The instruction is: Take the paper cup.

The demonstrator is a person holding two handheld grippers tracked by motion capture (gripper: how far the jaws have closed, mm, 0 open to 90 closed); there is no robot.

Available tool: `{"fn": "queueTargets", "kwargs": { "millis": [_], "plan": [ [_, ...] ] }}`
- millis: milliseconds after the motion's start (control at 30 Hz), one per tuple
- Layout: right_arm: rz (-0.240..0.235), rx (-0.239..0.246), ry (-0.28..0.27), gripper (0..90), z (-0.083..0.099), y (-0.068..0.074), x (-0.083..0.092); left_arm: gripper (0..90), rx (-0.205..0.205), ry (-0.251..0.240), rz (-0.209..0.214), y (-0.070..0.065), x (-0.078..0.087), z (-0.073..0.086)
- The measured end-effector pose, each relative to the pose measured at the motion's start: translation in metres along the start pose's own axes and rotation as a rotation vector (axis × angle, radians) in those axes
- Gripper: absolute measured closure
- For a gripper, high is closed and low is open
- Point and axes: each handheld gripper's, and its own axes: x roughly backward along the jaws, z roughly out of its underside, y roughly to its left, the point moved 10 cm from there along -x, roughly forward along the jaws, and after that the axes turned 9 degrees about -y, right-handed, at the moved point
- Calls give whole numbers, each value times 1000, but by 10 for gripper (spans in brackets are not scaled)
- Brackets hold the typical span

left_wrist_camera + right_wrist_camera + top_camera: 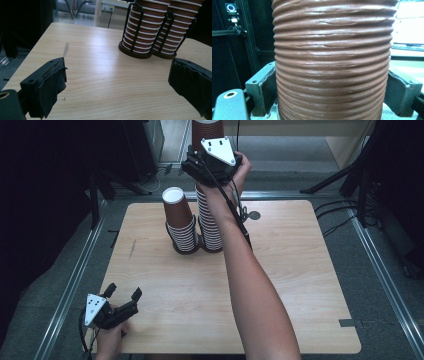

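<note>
A pale wooden worktop (pixel 300 285) with rounded corners stands on grey floor (pixel 390 320) — metal rails (pixel 70 285) run along both its sides. Black tripod legs (pixel 335 180) sit at the far right, cables (pixel 340 215) trail beside them, and a small round disc (pixel 254 215) lies near the worktop's far edge.

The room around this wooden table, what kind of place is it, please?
Probably a lab or studio set up for recording, not a café. Dark tripod legs stand around the wooden table, metal rails run along the grey floor, and only racks of paper cups stand on it.
</note>
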Motion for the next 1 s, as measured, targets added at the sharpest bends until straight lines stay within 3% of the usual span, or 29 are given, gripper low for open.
{"fn": "queueTargets", "kwargs": {
  "millis": [300, 767, 1000],
  "plan": [
    [-4, -1, -29, 126, -20, -3, 2, 22, -2, 2, 0, 0, 0, 0],
    [-15, 3, -49, 125, -34, -10, 13, 22, -6, 3, 1, -1, 0, 0],
    [-5, 21, -52, 125, -35, -20, 24, 23, -7, 3, 1, -1, 0, 1]
  ]
}}
